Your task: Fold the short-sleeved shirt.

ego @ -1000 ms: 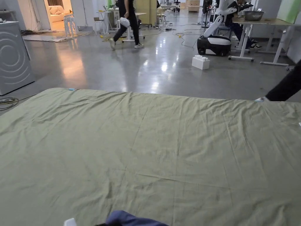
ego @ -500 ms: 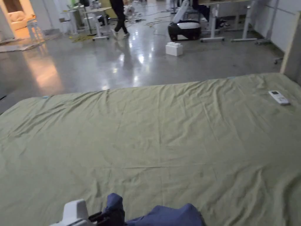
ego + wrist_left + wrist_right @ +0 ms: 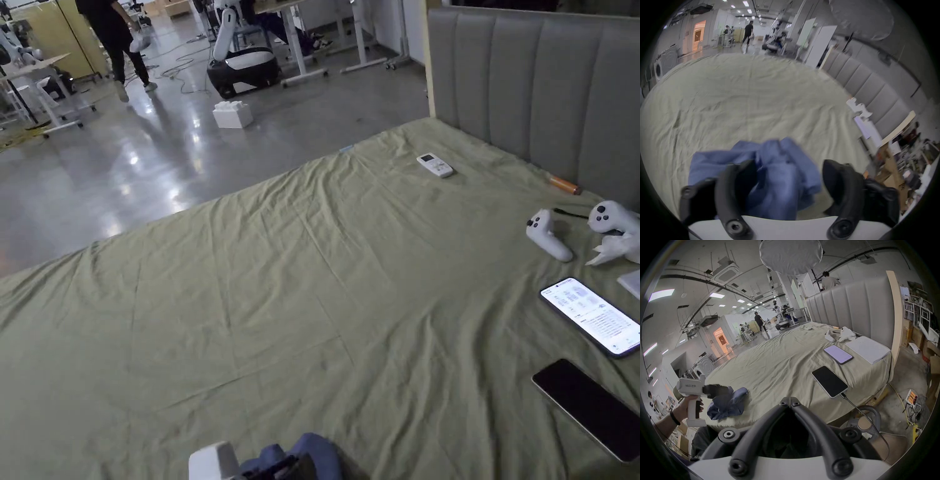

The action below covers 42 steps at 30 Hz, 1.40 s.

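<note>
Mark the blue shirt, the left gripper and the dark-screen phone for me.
blue shirt [image 3: 727,404]: right gripper view, middle of the crumpled heap.
left gripper [image 3: 786,175]: left gripper view, between its fingertips.
dark-screen phone [image 3: 590,407]: head view, screen centre.

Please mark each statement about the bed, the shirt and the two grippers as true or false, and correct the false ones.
1. The shirt lies flat and spread out. False: it is a crumpled heap at the bed's near edge.
2. The right gripper is shut and empty. True.
3. Two phones rest on the bed. True: lit phone, dark phone.
4. The left gripper is shut on the shirt. False: its jaws stand apart.
5. A remote lies near the headboard. True.
</note>
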### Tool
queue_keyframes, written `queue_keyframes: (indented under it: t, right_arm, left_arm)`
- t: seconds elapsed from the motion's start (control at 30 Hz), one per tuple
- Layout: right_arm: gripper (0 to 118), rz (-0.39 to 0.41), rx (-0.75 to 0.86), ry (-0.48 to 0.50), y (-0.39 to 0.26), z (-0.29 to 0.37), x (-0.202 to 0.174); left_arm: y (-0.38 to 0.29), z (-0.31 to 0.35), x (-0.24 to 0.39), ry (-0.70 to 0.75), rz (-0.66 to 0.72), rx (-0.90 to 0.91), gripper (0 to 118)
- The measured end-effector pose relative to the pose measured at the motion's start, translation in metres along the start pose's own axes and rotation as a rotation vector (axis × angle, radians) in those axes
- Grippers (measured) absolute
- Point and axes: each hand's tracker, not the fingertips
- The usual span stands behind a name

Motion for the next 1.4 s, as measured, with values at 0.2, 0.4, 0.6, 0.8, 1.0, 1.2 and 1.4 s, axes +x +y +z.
queue_keyframes:
  t: [0.2, 0.4, 0.6, 0.8, 1.0, 1.2, 1.4]
  right_arm:
    - [0, -0.021, 0.002, -0.005, 0.0, -0.003, 0.006]
    - [0, -0.036, 0.008, 0.008, 0.001, 0.0, 0.002]
    - [0, 0.006, -0.043, -0.002, -0.002, 0.002, -0.008]
    - [0, 0.078, -0.128, 0.101, 0.0, -0.033, -0.048]
    - [0, 0.128, -0.403, 0.357, -0.024, -0.146, -0.132]
    - [0, 0.049, -0.439, 0.548, -0.022, -0.232, -0.218]
    - [0, 0.266, -0.598, 0.278, -0.039, -0.293, -0.233]
  left_arm:
    - [0.011, 0.041, -0.023, -0.054, 0.176, 0.148, 84]
    - [-0.024, 0.003, -0.061, -0.109, 0.487, 0.078, 3]
    - [-0.053, -0.053, -0.056, -0.157, 0.563, -0.091, 0]
    - [-0.048, -0.059, -0.044, -0.123, 0.444, -0.07, 0]
    - [-0.022, 0.018, -0.066, -0.394, 0.578, 0.092, 0]
    - [-0.027, 0.131, -0.132, -0.228, 0.494, 0.24, 0]
    - [-0.071, 0.146, -0.188, -0.253, 0.654, 0.233, 34]
